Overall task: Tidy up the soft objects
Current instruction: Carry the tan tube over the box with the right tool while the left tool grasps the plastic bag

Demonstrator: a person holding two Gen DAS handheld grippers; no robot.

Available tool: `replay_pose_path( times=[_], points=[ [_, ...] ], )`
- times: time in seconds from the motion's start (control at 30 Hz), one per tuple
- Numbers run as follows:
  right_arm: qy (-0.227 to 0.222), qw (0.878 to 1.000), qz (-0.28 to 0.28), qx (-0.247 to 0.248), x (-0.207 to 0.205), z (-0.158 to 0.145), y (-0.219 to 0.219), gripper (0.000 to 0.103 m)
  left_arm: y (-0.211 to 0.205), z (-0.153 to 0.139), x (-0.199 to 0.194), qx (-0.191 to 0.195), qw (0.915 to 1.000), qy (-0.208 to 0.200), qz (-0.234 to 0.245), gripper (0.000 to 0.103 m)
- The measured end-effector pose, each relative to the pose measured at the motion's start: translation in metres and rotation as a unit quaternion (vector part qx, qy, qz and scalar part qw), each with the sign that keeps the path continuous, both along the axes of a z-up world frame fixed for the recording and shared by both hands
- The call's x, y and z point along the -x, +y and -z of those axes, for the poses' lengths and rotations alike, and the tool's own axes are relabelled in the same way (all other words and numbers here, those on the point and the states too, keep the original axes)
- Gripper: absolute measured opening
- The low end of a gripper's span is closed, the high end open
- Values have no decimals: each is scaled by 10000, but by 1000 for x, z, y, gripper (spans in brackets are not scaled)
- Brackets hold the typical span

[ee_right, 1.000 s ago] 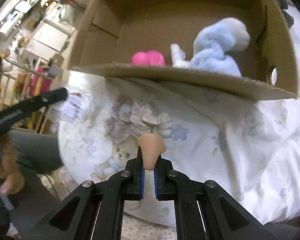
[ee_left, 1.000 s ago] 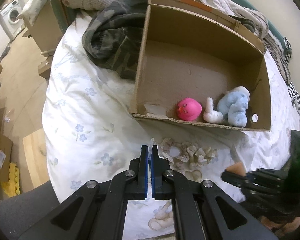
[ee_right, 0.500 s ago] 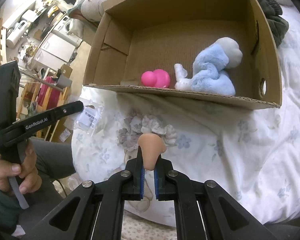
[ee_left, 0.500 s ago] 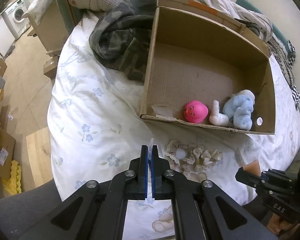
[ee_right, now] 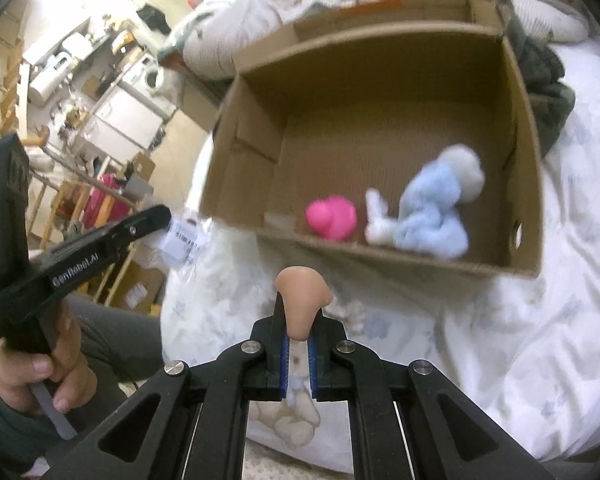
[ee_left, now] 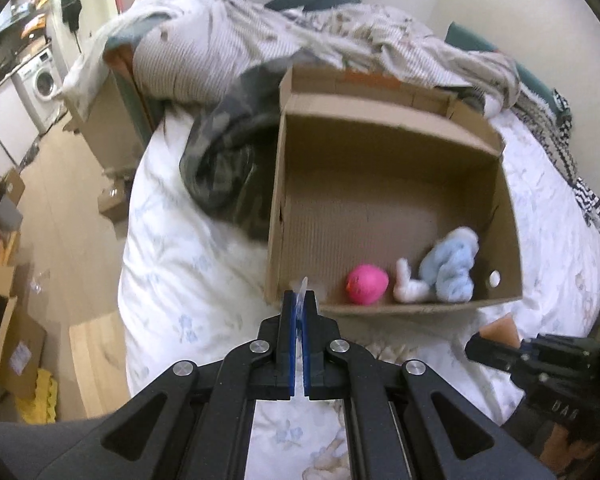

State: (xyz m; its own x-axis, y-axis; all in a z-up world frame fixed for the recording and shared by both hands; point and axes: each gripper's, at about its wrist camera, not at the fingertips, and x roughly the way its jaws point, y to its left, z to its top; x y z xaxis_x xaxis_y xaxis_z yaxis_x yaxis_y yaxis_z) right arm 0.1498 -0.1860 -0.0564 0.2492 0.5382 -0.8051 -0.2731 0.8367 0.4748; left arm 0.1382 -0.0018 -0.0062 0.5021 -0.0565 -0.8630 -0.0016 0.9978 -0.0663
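Right gripper point(ee_right: 298, 346) is clamped on a tan rubbery toy point(ee_right: 302, 296), bottom center of its view, and what kind of toy it is I honestly can't tell. Left gripper point(ee_left: 299, 312) is pinched shut on a thin clear plastic bag point(ee_left: 301, 292), mostly hidden between the fingers. Cardboard box point(ee_left: 396, 136) sits mid-frame above both tools on the bed point(ee_left: 172, 248), with a pink toy point(ee_left: 367, 284) and blurry blue plush point(ee_left: 454, 266) along its near wall.

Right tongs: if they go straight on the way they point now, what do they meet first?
Probably the near wall of the cardboard box. The right tongs, shut on a tan soft toy, point at that rim above the bedsheet; depth is unclear, so they might just clear it.
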Motion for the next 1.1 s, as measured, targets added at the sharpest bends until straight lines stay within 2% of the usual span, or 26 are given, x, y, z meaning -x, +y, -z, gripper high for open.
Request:
replay_pose_path(
  times=[0.27,0.43,0.6,0.7,0.8,0.87,1.1],
  points=[
    [-553,9983,192,32,-30,-41,-19,9,-2,-45,-26,33,9986,-524,64,2],
    [-767,9965,317,101,-55,-45,-29,9,-11,-56,-50,55,9975,-696,117,2],
    [-537,9971,520,156,-70,-18,-34,9,-26,-43,-67,-54,9971,-710,284,2],
    [-348,9972,654,109,-75,-6,-36,9,-30,-24,-71,-143,9966,-748,327,2],
    [-412,9971,582,273,-74,-1,-32,9,-38,7,-78,-407,9973,-436,424,2],
    [-376,9972,538,349,-76,4,-29,9,-41,17,-82,-245,9983,-229,484,3],
    [-242,9977,375,509,-83,19,-18,9,-45,31,-89,-457,9977,-230,444,3]
  ],
)
